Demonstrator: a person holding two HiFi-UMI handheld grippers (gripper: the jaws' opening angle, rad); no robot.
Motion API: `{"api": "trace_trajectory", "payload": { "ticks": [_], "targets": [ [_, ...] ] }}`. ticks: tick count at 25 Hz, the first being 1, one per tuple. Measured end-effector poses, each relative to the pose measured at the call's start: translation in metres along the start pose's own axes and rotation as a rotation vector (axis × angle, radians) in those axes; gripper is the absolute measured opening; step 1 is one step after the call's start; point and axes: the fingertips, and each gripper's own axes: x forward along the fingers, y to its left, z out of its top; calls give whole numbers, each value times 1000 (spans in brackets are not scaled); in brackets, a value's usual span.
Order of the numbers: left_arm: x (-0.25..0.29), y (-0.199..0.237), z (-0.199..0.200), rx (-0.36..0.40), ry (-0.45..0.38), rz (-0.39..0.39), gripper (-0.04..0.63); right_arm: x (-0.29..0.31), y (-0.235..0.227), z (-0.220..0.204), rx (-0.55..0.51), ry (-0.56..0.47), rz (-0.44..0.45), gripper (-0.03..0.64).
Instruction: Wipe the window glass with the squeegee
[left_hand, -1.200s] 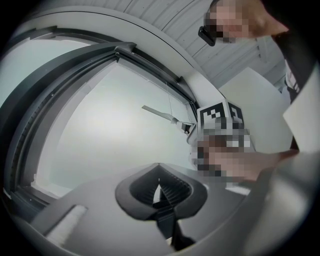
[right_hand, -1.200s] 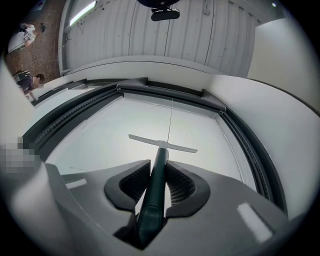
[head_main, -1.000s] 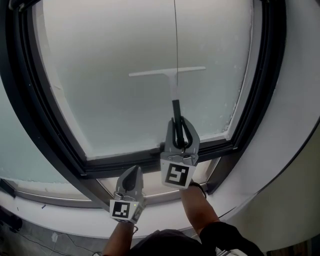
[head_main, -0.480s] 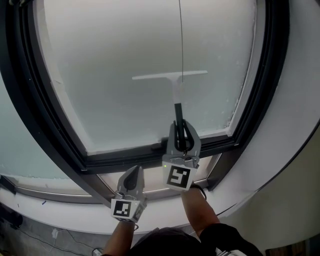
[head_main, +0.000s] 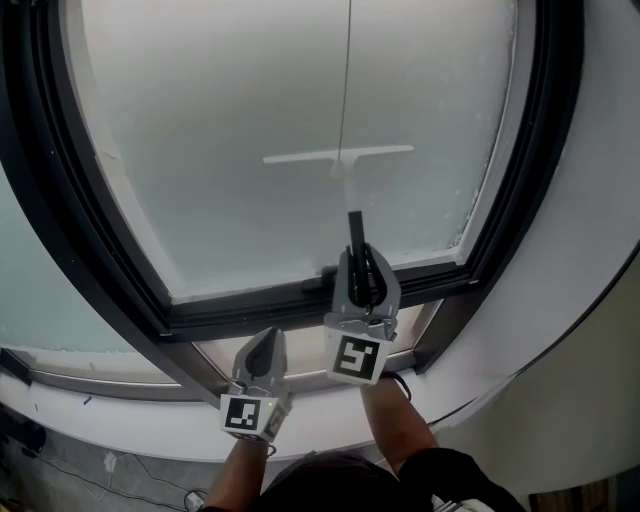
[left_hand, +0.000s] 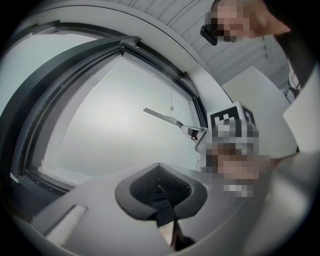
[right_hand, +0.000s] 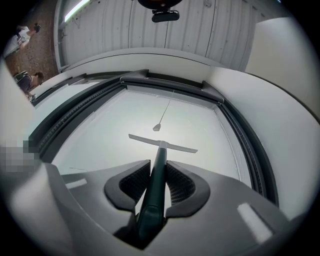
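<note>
A squeegee (head_main: 340, 157) with a white crossbar and dark handle rests its blade flat against the frosted window glass (head_main: 250, 110). My right gripper (head_main: 360, 262) is shut on the dark handle (right_hand: 155, 185), below the pane's lower edge; the crossbar (right_hand: 162, 143) shows ahead of its jaws. Lower left, my left gripper (head_main: 262, 352) hangs by the sill, shut with nothing in it. In the left gripper view its jaws (left_hand: 159, 186) are pressed together, and the squeegee (left_hand: 164, 116) appears beyond on the glass.
A thick dark frame (head_main: 290, 305) borders the pane, with a white sill (head_main: 130, 410) below. A thin pull cord (head_main: 347, 70) hangs down the glass and ends in a small weight (right_hand: 156, 127). White wall (head_main: 590, 200) curves at right. People stand far off (right_hand: 22, 35).
The squeegee and my right gripper have slid slightly down the glass and a touch left. The left gripper has stayed by the sill.
</note>
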Motion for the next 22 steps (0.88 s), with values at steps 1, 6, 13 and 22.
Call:
{"api": "trace_trajectory", "payload": {
  "ticks": [1, 6, 13, 22],
  "targets": [
    [0, 0, -1, -2, 2, -1, -2, -1, 1, -1, -1, 3, 0, 100],
    [1, -1, -6, -10, 10, -4, -2, -6, 2, -7, -13, 14, 7, 100],
    [4, -3, -7, -17, 13, -17, -2, -16, 6, -18, -49, 43, 9, 100],
    [1, -8, -15, -25, 36, -19, -2, -28, 8, -32, -43, 82, 24, 100]
  ]
}}
